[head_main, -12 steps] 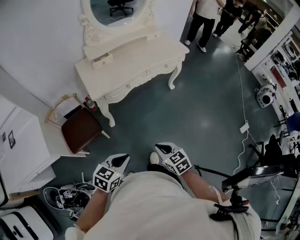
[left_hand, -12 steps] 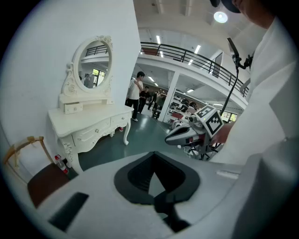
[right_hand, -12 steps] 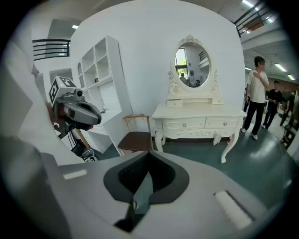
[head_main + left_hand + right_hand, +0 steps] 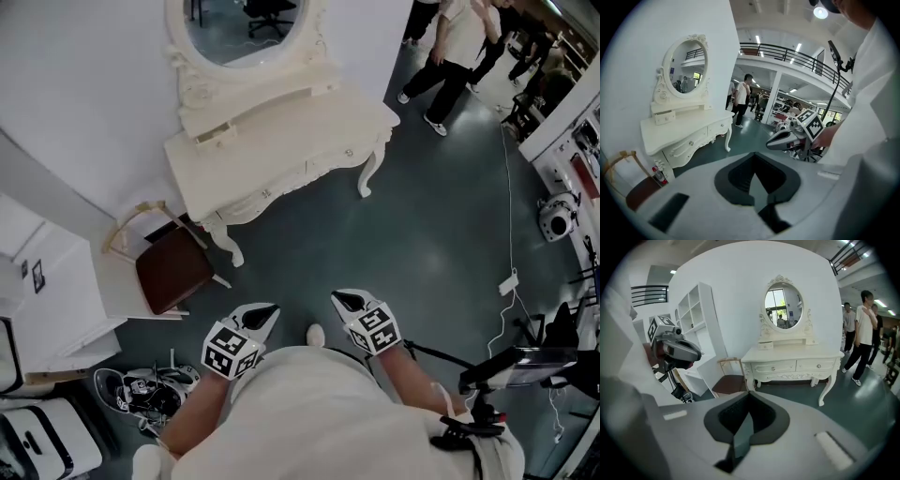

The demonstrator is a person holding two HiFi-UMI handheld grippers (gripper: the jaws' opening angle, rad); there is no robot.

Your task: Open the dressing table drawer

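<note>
The white dressing table [image 4: 281, 150] with its oval mirror [image 4: 246, 28] stands against the wall, well ahead of me. Its two front drawers [image 4: 772, 367] [image 4: 818, 365] are closed, each with a small knob. A small drawer [image 4: 212, 137] sits on the shelf under the mirror. My left gripper [image 4: 261, 317] and right gripper [image 4: 349, 302] are held close to my body, side by side, pointing at the table from a distance. Both are shut with nothing between the jaws. The left gripper view shows the table [image 4: 679, 133] at the left and the right gripper [image 4: 787, 138] beside it.
A chair with a brown seat [image 4: 173, 267] stands left of the table, with a white shelf unit [image 4: 56, 300] beyond it. People [image 4: 455, 47] walk at the back right. A white cable [image 4: 506, 281] and a black stand [image 4: 525, 361] lie at the right. A pile of gear [image 4: 141, 394] sits at the lower left.
In the head view the table and both grippers sit a little further right and lower. The people at the back have walked on. Both grippers keep their pose and stay shut.
</note>
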